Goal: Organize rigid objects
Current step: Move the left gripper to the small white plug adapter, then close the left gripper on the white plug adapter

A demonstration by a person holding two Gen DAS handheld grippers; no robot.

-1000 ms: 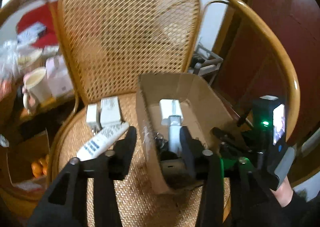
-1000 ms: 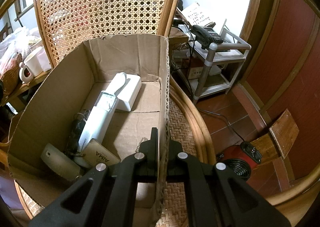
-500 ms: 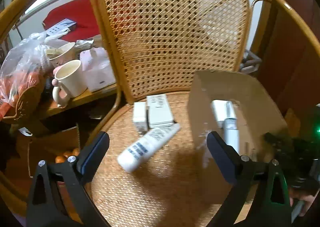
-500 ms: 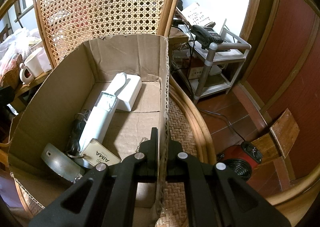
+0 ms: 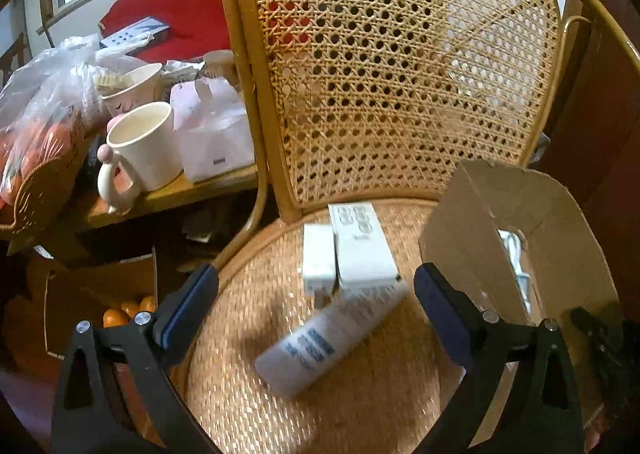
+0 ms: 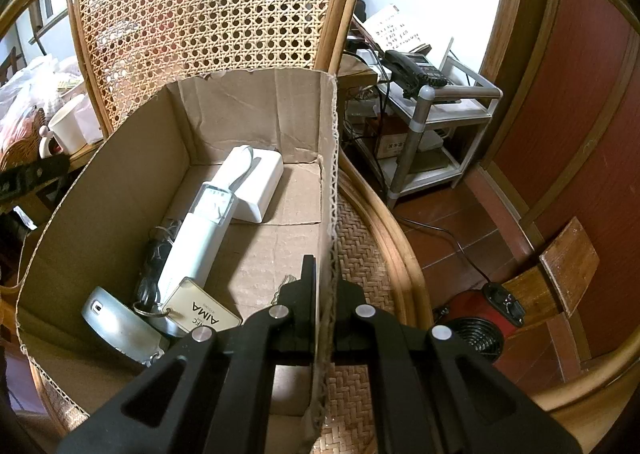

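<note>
The left gripper (image 5: 316, 302) is hanging over the chair seat (image 5: 248, 394), jaws spread wide, with the white tube (image 5: 330, 338) lying loose between and just beyond them. The right gripper (image 6: 325, 290) is clamping its jaws tight on the cardboard box (image 6: 256, 106) wall running between them.

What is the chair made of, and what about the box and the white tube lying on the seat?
The chair looks like woven cane on a bent rattan or wood frame: an open honey-coloured lattice, glossy curved rails. The box is plain brown cardboard; its torn edge shows wavy corrugation. The white tube is probably smooth plastic with blue print, though it is blurred.
</note>
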